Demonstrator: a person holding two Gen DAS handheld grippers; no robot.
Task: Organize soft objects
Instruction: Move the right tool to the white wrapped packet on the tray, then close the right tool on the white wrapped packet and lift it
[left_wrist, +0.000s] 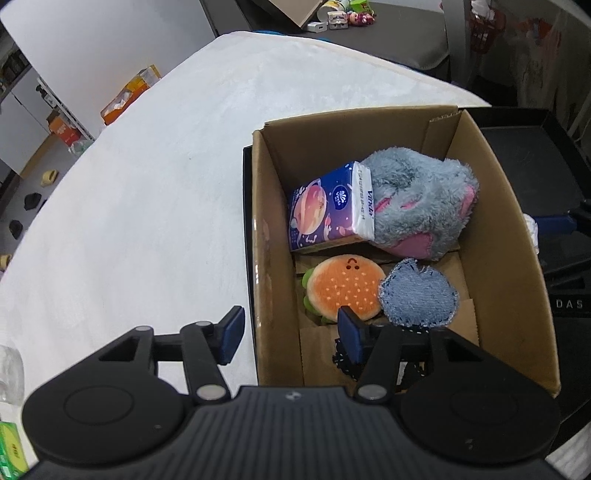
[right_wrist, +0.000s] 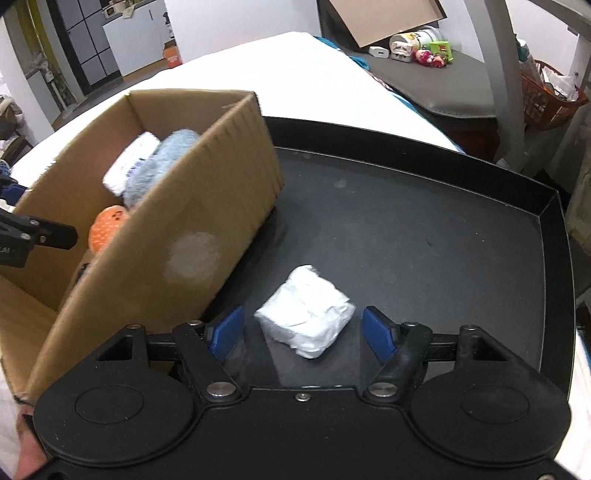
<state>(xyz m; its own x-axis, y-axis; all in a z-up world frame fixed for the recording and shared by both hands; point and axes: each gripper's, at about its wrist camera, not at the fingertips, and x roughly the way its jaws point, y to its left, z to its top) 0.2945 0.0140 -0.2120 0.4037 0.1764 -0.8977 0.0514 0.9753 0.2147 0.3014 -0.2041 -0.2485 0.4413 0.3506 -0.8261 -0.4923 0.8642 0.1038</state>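
An open cardboard box holds a blue tissue pack, a grey and pink plush, a burger plush and a round denim pad. A dark fabric piece lies partly hidden under my finger. My left gripper is open and straddles the box's left wall, one finger outside and one inside near the burger, neither pad pressing. On the black tray beside the box lies a white wrapped soft packet. My right gripper is open around it, with a gap showing at each pad.
The box and tray rest on a table under a white cloth. Behind it a grey bench carries small toys and a cardboard sheet. An orange basket stands at the far right. A green pack lies at the table's near left.
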